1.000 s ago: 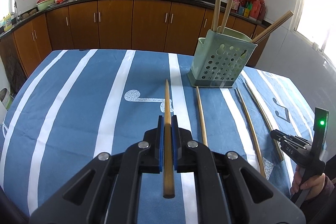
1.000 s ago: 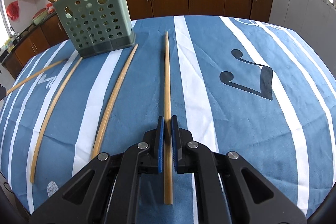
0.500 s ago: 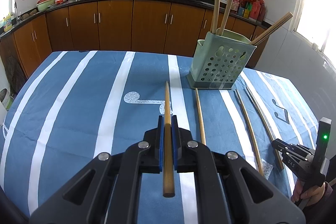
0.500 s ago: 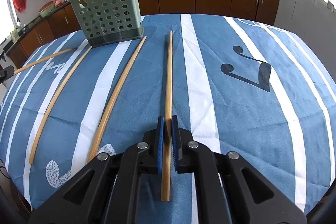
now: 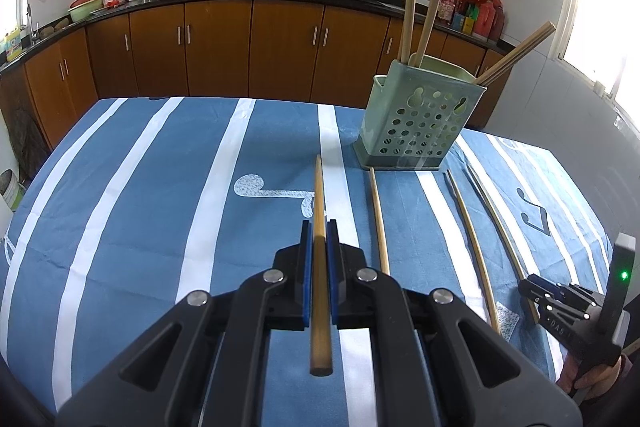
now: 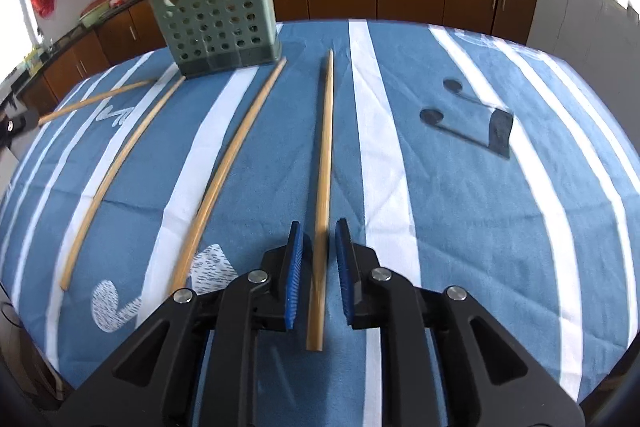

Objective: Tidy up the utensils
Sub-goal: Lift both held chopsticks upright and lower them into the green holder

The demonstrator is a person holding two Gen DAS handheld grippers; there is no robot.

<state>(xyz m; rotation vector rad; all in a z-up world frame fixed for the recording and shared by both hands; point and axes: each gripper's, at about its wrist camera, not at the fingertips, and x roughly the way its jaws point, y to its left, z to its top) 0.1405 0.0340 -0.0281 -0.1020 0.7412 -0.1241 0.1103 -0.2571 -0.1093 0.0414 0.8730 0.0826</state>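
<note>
Both grippers share one build: matte black angular plastic arms with triangular cut-outs and four round silver screw heads across the linkage. The left gripper (image 5: pixel 319 239) carries smooth blue pads (image 5: pixel 305 267); the right gripper (image 6: pixel 319 239) has ribbed blue pads (image 6: pixel 295 267). Seen from the left, the right one bears white lettering and a lit green lamp (image 5: pixel 623 274).

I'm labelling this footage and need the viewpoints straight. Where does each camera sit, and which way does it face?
Left wrist: sits on the left gripper, angled down across the striped tablecloth toward the cabinets; its shut pads clamp a chopstick; the right gripper and a hand show at lower right.
Right wrist: sits on the right gripper, facing over the table; its jaws, just opening, straddle a chopstick lying on the cloth.
Shared: the green holder and loose chopsticks.
</note>
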